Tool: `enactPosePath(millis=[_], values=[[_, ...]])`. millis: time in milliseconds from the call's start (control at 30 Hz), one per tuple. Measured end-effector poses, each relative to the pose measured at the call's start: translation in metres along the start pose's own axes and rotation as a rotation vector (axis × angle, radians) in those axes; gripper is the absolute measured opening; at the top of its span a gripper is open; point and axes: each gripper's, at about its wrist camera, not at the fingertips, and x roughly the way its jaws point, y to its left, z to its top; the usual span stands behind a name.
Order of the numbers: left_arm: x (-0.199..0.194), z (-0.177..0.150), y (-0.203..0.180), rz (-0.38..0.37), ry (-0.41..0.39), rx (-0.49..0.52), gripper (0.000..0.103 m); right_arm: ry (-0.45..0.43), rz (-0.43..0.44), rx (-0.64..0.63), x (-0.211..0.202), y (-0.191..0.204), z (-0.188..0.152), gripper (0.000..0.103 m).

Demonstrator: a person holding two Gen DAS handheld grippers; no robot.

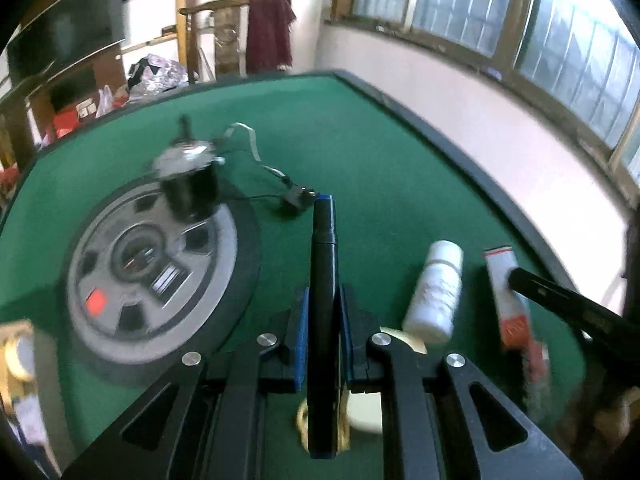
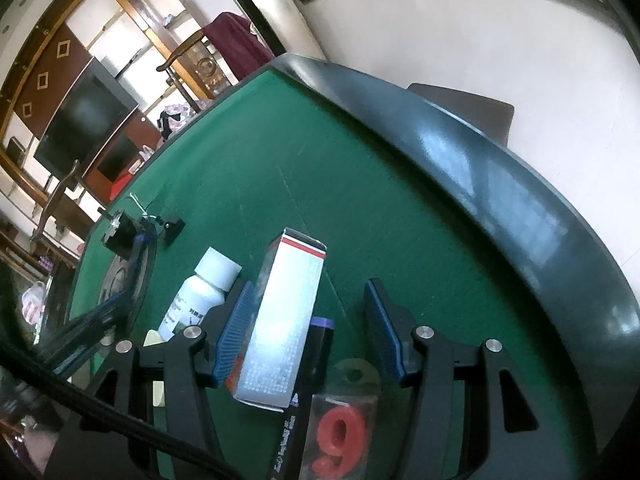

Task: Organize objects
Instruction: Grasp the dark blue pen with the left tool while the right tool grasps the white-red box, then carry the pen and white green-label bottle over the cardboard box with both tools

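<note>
My left gripper is shut on a black marker with blue ends, which sticks out forward above the green table. A white bottle lies to its right, then a red-and-white box. In the right wrist view that box stands between the fingers of my right gripper, close against the left pad and well clear of the right one. The right gripper is open. A second black marker with a purple cap lies under the box, beside a packaged red "9".
A grey wheel with a black tyre lies at the left, with a small black motor and its wires at its far edge. A tape roll sits at the far left. The table's dark padded rim curves along the right.
</note>
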Motion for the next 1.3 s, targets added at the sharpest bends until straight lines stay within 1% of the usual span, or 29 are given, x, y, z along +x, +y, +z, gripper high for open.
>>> enactPosePath(millis=[100, 200, 233, 267, 300, 333, 400, 433, 500, 567, 667, 733, 767, 800, 900, 967, 1000, 1067, 1133, 1200, 1233, 1267, 1300], values=[[-0.034, -0.019, 0.014, -0.009, -0.058, -0.033, 0.011, -0.011, -0.004, 0.001, -0.001, -0.001, 0.001, 0.056], [-0.055, -0.034, 0.019, -0.008, -0.099, -0.052, 0.011, -0.006, 0.015, 0.021, 0.000, -0.005, 0.002, 0.056], [-0.067, -0.044, 0.022, -0.009, -0.119, -0.065, 0.011, -0.005, 0.023, 0.030, 0.001, -0.006, 0.002, 0.056], [-0.068, -0.043, 0.028, -0.015, -0.127, -0.077, 0.011, -0.008, 0.030, 0.036, 0.000, -0.008, 0.002, 0.056], [-0.070, -0.045, 0.034, -0.022, -0.134, -0.091, 0.011, -0.018, 0.041, 0.042, -0.003, -0.008, 0.003, 0.056], [-0.075, -0.050, 0.039, -0.030, -0.142, -0.112, 0.011, -0.049, 0.058, 0.049, -0.009, -0.009, 0.004, 0.056], [-0.085, -0.063, 0.051, -0.045, -0.156, -0.156, 0.011, -0.105, 0.056, 0.042, -0.022, -0.005, 0.005, 0.056], [-0.087, -0.068, 0.057, -0.047, -0.160, -0.176, 0.011, -0.117, 0.058, 0.027, -0.028, 0.000, 0.005, 0.056], [-0.094, -0.080, 0.069, -0.049, -0.168, -0.207, 0.011, -0.094, 0.104, -0.015, -0.036, 0.017, 0.006, 0.056], [-0.102, -0.092, 0.083, -0.058, -0.179, -0.250, 0.011, -0.039, 0.151, -0.073, -0.037, 0.040, 0.006, 0.056], [-0.115, -0.106, 0.098, -0.071, -0.207, -0.293, 0.011, 0.067, 0.180, -0.125, -0.023, 0.070, 0.006, 0.056], [-0.124, -0.114, 0.107, -0.074, -0.226, -0.315, 0.011, 0.149, 0.200, -0.144, -0.005, 0.086, 0.006, 0.056], [-0.128, -0.118, 0.112, -0.073, -0.236, -0.325, 0.011, 0.175, 0.188, -0.147, 0.003, 0.091, 0.006, 0.056], [-0.133, -0.122, 0.114, -0.071, -0.244, -0.331, 0.011, 0.205, 0.148, -0.152, 0.014, 0.096, 0.007, 0.056], [-0.149, -0.134, 0.129, -0.049, -0.285, -0.354, 0.011, 0.250, 0.059, -0.127, 0.038, 0.096, 0.006, 0.056], [-0.157, -0.141, 0.139, -0.034, -0.309, -0.370, 0.011, 0.224, 0.027, -0.114, 0.042, 0.100, 0.008, 0.053], [-0.158, -0.143, 0.143, -0.033, -0.315, -0.377, 0.011, 0.216, -0.007, -0.120, 0.044, 0.103, 0.009, 0.053], [-0.160, -0.149, 0.153, -0.036, -0.325, -0.400, 0.011, 0.221, -0.056, -0.137, 0.052, 0.112, 0.011, 0.053], [-0.159, -0.154, 0.161, -0.030, -0.328, -0.414, 0.011, 0.213, -0.105, -0.163, 0.058, 0.121, 0.009, 0.050], [-0.158, -0.160, 0.169, -0.026, -0.329, -0.434, 0.011, 0.220, -0.155, -0.203, 0.064, 0.127, 0.005, 0.036], [-0.158, -0.162, 0.171, -0.026, -0.330, -0.439, 0.011, 0.228, -0.163, -0.216, 0.067, 0.130, 0.001, 0.035], [-0.158, -0.164, 0.174, -0.024, -0.332, -0.446, 0.011, 0.239, -0.169, -0.222, 0.069, 0.131, -0.002, 0.032], [-0.159, -0.169, 0.178, -0.022, -0.333, -0.449, 0.011, 0.236, -0.171, -0.226, 0.068, 0.129, -0.004, 0.032]])
